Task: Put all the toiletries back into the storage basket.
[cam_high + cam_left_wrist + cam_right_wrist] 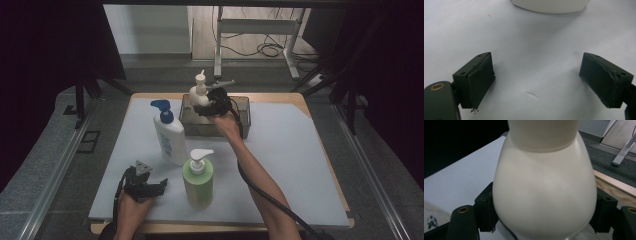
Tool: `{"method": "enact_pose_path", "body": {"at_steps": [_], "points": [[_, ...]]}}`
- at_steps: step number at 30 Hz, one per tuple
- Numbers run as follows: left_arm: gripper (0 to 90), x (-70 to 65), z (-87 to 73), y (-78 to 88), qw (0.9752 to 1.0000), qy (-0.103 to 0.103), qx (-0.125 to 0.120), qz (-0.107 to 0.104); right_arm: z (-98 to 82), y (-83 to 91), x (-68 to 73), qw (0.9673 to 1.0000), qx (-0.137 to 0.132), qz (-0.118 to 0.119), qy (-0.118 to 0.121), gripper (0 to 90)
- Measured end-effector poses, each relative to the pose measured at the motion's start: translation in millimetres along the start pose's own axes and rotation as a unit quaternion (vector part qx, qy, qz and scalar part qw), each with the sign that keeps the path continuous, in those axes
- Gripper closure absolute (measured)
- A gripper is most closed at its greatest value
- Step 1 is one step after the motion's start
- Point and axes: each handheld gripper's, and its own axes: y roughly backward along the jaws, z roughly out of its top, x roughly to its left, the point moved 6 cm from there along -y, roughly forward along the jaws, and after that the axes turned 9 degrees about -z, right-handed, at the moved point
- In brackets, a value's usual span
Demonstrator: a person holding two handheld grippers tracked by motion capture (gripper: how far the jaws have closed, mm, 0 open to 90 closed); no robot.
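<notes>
Right gripper (207,102) flanking cream rounded plastic pump bottle (199,90) standing in clear rectangular plastic bin (243,116), jaws apparently just off its sides, left gripper (150,187) resting wide open on grey table mat (290,160)

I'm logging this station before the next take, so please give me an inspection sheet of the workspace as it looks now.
Surface: pale mat on a wooden table, no spills seen.
Job's things: cream pump bottle at the dark bin, between the right gripper's jaws.
Clutter: white bottle with blue pump and green pump bottle standing upright on the mat.
Grippers: right gripper around the cream bottle, pad contact unclear; left gripper open, low over the mat.
Cables: black cable trailing along the right forearm; loose cables on the floor behind.
Surroundings: metal stand legs and dark curtains.
</notes>
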Motion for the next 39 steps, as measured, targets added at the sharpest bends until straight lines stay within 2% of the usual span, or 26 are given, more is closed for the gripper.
{"method": "enact_pose_path", "body": {"at_steps": [8, 18, 23, 28, 36, 39], "points": [[11.7, 0.1, 0.0, -0.1, 1.0, 0.0, 0.0, 0.0, -10.1, 16.4, -0.3, 0.9996, 0.006, 0.008, 0.025, 27.3], [11.7, 0.1, 0.0, -0.1, 1.0, 0.0, -0.001, 0.0, -31.5, 34.6, -11.7, 0.9994, 0.019, 0.016, 0.026, 38.2], [11.7, 0.0, 0.0, -0.1, 1.0, 0.0, -0.001, 0.0, -41.9, 37.1, -21.0, 0.9991, 0.033, 0.016, 0.022, 48.3], [11.7, 0.0, 0.0, -0.1, 1.0, 0.0, -0.001, 0.0, -46.4, 37.6, -29.4, 0.999, 0.042, 0.002, 0.017, 63.1], [11.7, 0.1, 0.1, -0.1, 1.0, 0.0, -0.001, 0.0, -53.2, 22.5, -38.7, 0.9986, 0.053, -0.007, 0.006, 87.7], [11.7, 0.0, 0.1, -0.2, 1.0, 0.0, -0.001, 0.0, -55.4, 14.3, -40.3, 0.9982, 0.06, -0.007, -0.003, 89.8]]}}
